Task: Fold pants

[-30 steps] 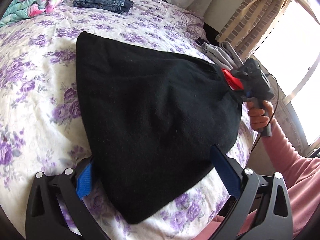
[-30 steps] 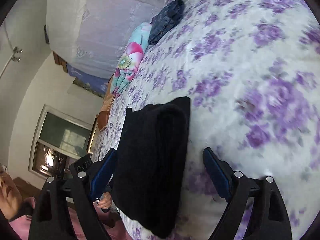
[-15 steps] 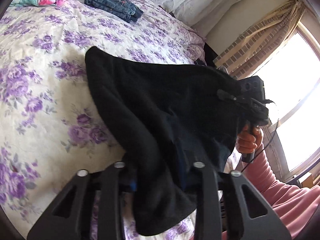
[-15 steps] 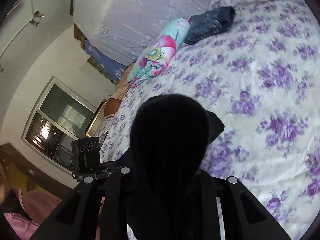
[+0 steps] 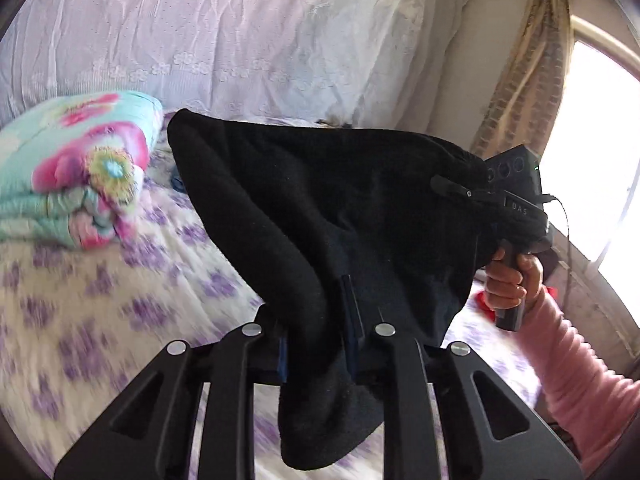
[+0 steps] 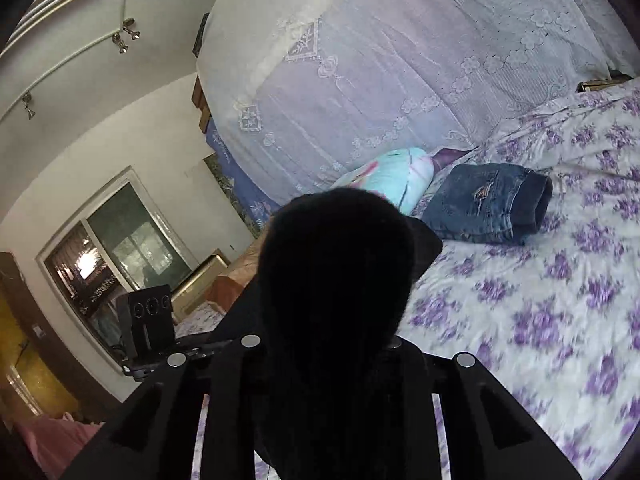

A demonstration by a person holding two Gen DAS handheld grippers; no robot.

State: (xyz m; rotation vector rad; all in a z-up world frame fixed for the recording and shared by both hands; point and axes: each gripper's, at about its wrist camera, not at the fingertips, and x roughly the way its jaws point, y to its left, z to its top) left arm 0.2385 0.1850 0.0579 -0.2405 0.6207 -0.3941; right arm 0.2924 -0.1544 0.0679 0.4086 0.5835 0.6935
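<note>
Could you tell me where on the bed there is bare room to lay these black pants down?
The floral bedspread is bare in front of the folded jeans, toward the near edge. It is crowded toward the headboard, where the jeans lie beside the rolled quilt. Both the left tongs and the right tongs hold the black pants lifted.

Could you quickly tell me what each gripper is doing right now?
Left gripper: closed on the black pants.
Right gripper: closed on the black pants.
</note>
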